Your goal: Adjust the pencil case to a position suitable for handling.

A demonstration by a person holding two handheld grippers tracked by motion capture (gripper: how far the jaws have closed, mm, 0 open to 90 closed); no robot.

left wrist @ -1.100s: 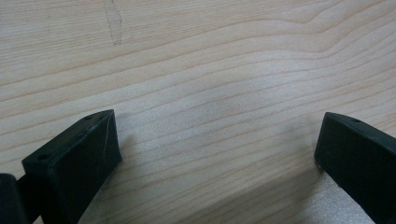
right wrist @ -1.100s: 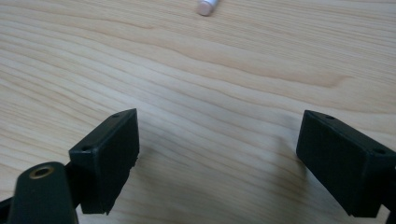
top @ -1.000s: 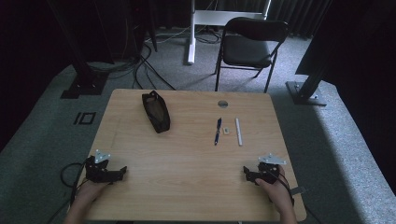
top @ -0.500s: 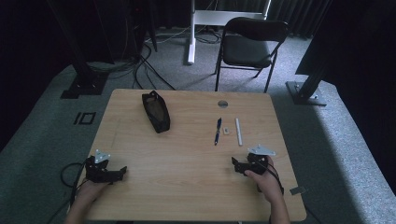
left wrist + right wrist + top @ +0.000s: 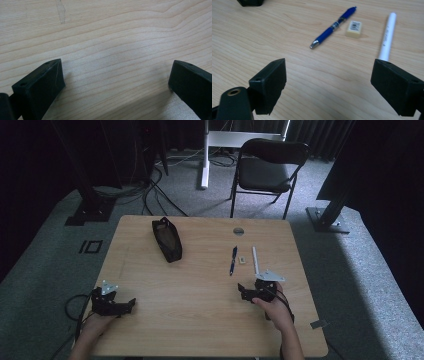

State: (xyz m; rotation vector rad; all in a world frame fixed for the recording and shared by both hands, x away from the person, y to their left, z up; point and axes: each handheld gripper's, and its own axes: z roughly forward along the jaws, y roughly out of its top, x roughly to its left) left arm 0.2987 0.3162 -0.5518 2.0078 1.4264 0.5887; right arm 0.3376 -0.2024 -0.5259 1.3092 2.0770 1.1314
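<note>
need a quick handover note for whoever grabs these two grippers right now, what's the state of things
Right gripper: open, empty, low over the table, jaws aimed toward the writing things.
Left gripper: open, empty, near the table's front left corner, bare wood between its jaws.
Things: blue pen, small eraser and white pen lie side by side just ahead of the right gripper, none touching. Black pouch lies farther back, left of centre.
Done: nothing picked up.
Left: close the right gripper on one of the three; likely they go to the pouch, though that is a guess.
</note>
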